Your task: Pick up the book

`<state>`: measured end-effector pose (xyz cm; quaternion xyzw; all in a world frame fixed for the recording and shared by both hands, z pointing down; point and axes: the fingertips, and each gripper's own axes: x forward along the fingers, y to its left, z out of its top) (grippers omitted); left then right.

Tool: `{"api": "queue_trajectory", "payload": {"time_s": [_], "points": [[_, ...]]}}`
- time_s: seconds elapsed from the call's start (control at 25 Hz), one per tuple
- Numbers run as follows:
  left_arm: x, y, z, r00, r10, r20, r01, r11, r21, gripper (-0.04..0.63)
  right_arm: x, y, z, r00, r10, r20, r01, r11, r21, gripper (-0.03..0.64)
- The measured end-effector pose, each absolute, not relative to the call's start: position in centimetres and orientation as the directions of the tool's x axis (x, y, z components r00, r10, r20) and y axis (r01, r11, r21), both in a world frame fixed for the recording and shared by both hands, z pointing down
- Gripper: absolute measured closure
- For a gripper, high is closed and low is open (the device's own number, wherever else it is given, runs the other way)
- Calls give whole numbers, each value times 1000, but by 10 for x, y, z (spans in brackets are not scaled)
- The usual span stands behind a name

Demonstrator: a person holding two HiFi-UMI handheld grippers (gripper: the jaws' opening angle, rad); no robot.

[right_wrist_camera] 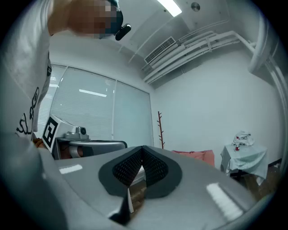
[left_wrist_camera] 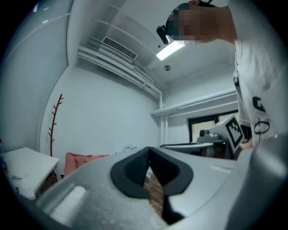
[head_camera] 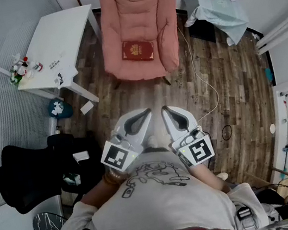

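L gripper [head_camera: 145, 115], R gripper [head_camera: 166, 111] closed; book [head_camera: 138, 50] on armchair [head_camera: 136, 8].

Red book [head_camera: 137, 50] on pink armchair [head_camera: 135, 8]

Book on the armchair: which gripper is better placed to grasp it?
Probably left, narrowly. Both are shut, empty, far from the book; the left gripper lines up with it, the right gripper sits slightly aside.

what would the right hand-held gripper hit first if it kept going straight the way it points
Probably the white table: it shows just past the shut hand-held gripper, with the armchair off to the right. Depth is unclear; floor between looks free.
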<state>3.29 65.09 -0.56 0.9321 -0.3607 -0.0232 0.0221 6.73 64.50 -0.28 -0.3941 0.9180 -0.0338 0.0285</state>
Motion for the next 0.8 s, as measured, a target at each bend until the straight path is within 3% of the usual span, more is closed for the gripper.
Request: {"api": "queue_trajectory", "payload": {"time_s": [0.8], "points": [[60, 616, 2, 685, -728, -32, -724, -685, 81, 594, 96, 613, -3, -721, -692, -38, -688, 721, -76, 612]]}}
